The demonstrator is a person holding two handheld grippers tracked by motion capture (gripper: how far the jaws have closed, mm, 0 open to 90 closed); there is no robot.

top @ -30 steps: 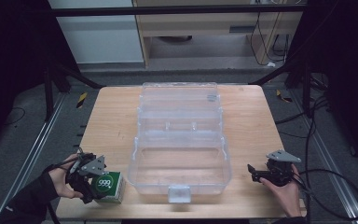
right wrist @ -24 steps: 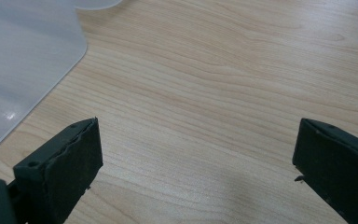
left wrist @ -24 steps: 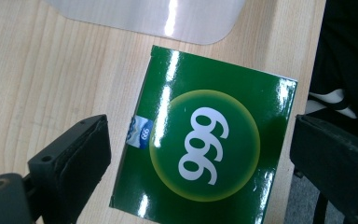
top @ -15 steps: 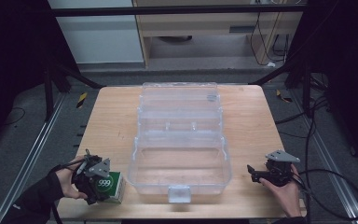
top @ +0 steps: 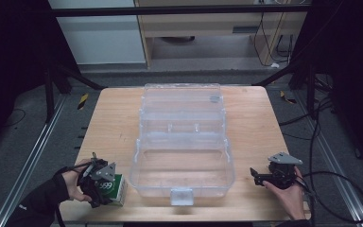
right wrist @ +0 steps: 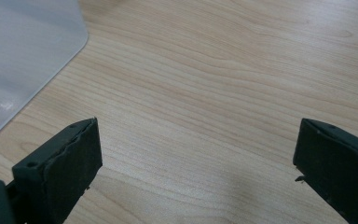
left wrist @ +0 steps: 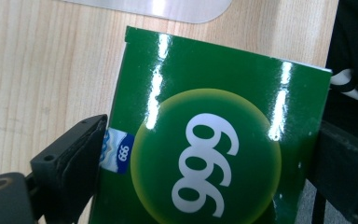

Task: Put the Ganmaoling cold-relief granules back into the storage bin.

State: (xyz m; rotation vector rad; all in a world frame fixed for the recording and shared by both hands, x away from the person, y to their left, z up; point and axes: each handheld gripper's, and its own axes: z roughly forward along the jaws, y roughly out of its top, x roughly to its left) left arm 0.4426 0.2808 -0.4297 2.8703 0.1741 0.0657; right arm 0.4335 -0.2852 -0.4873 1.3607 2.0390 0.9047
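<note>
High view: at the bench's (top: 113, 123) near-left corner the left gripper (top: 99, 182), held in the left hand (top: 73, 185), sits over a green box (top: 114, 188) that lies flat on the wood just left of the case (top: 182, 151), close to it but apart. Left gripper view: the box (left wrist: 214, 140) stands between the two black jaws, the left jaw against its edge at a small blue-and-white label, the right jaw at or just beside the opposite edge; whether both press firmly cannot be told. This view alone gives the box's glossy cardboard face, with streaks of glare, a yellow-rimmed green disc and three white numerals, and a rounded corner of the case (left wrist: 168, 7) at the top. High view, centre: the case is clear, hard plastic, rectangular with rounded corners, lying open with its lid thrown back toward the far edge; the near half is a deep tub with a small latch tab at its front wall. The bench is pale wood with fine, straight grain. High view, right: the right gripper (top: 260, 176) rests in the right hand (top: 288, 194) near the bench's near-right corner, well apart from the case, a grey three-cornered plate on top. Right gripper view: the matte black, block-shaped jaws are spread wide over bare wood (right wrist: 223, 93), with a frosted, rounded corner of the case (right wrist: 23, 56) at upper left.
</note>
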